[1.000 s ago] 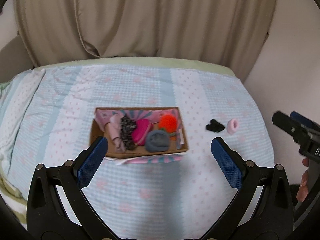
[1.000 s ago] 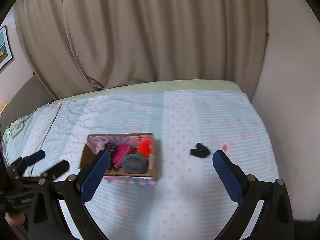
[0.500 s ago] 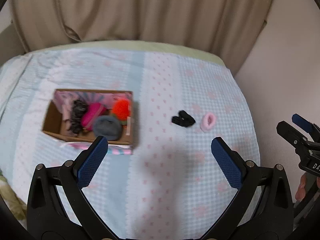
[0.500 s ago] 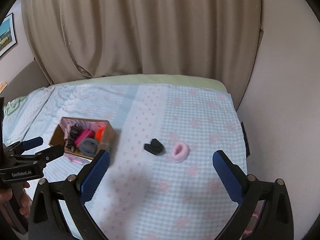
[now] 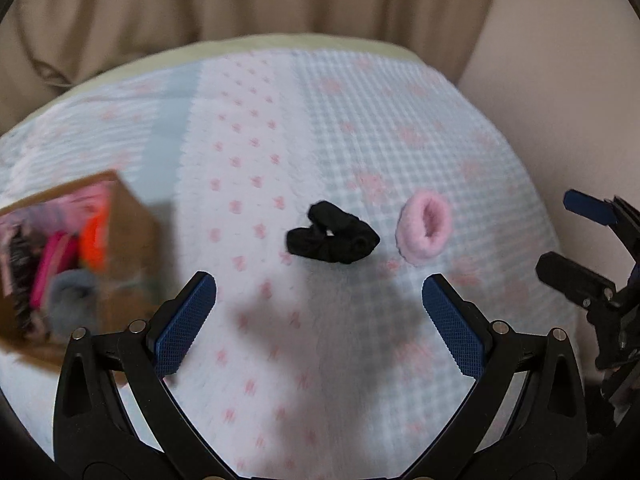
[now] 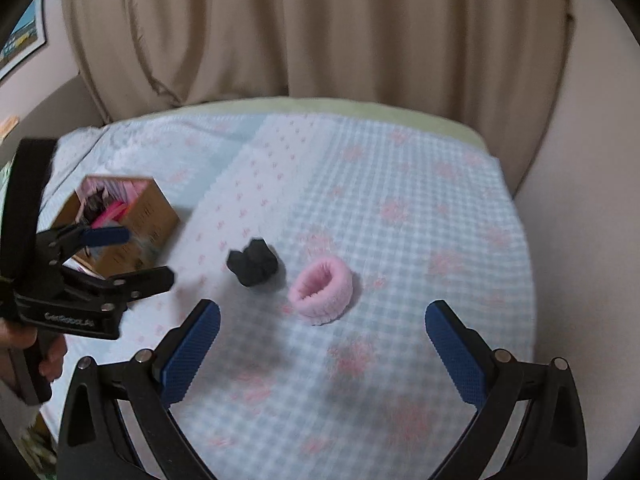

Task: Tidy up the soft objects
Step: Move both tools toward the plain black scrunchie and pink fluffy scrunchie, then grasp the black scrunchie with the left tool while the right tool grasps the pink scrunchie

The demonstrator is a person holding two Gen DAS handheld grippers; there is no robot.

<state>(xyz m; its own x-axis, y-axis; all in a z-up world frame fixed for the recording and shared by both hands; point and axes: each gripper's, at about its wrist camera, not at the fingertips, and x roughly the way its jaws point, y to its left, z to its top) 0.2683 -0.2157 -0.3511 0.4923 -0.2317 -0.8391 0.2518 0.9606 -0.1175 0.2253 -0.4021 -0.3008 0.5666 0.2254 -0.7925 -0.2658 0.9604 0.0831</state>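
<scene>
Checked bedspread (image 6: 400, 208): black scrunchie (image 6: 253, 262) just beside pink scrunchie (image 6: 322, 293), apart. Cardboard box (image 6: 150, 216) sits far left. My left gripper (image 5: 319, 303) and right gripper (image 6: 322, 335) both gape wide, holding nothing.

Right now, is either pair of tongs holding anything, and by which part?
Nothing is held. The left tongs and right tongs are both open and empty; the black scrunchie and pink scrunchie lie loose on the bed.

We are in a home bedroom. A bed (image 6: 400, 208) carries a quilted cover in pale blue checks with pink motifs. Beige curtains (image 6: 320, 32) hang in folds along its far side. A framed picture (image 6: 22, 40) hangs on the far left wall; a plain wall (image 5: 560, 80) stands right.
</scene>
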